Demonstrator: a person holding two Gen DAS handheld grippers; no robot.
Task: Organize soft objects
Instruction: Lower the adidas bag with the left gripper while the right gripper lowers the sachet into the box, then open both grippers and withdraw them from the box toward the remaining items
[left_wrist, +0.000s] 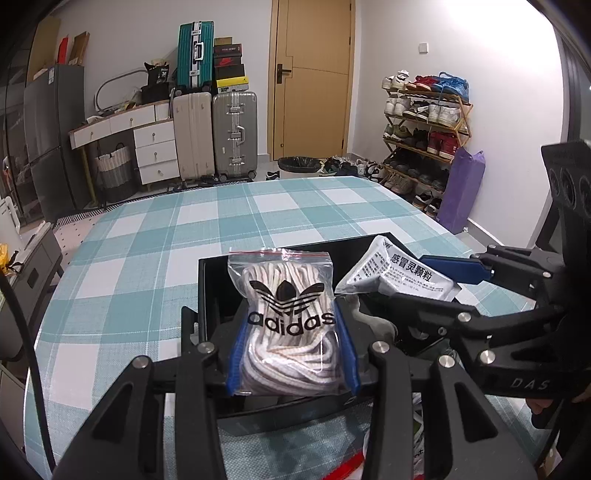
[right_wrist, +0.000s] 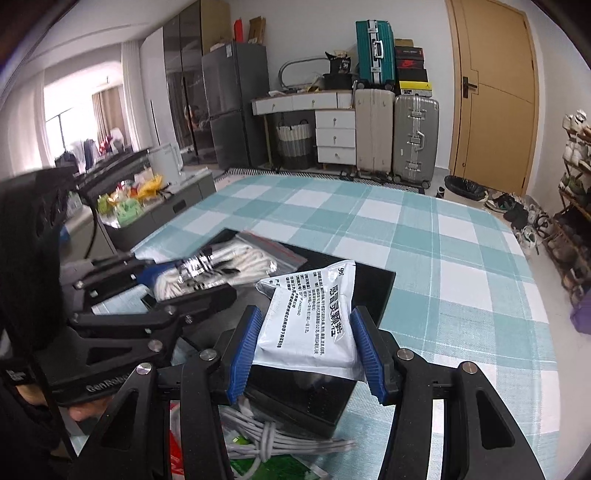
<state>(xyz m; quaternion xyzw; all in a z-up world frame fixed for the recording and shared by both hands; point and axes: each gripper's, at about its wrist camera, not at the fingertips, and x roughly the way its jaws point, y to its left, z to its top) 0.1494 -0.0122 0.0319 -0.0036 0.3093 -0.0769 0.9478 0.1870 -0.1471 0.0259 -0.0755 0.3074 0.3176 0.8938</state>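
My left gripper (left_wrist: 293, 354) is shut on a clear zip bag of white laces with an adidas logo (left_wrist: 288, 317), held above the open black box (left_wrist: 210, 280). My right gripper (right_wrist: 308, 349) is shut on a white medicine sachet with Chinese print (right_wrist: 314, 317), also over the black box (right_wrist: 373, 280). In the left wrist view the right gripper (left_wrist: 436, 280) comes in from the right with the sachet (left_wrist: 399, 275). In the right wrist view the left gripper (right_wrist: 177, 280) and lace bag (right_wrist: 229, 266) are at the left.
The box sits on a table with a teal and white checked cloth (left_wrist: 184, 229). A bundle of grey cable (right_wrist: 273, 435) and red and green packets (right_wrist: 258, 469) lie at the near edge. Suitcases (left_wrist: 214, 136), a door and a shoe rack (left_wrist: 424, 129) stand beyond.
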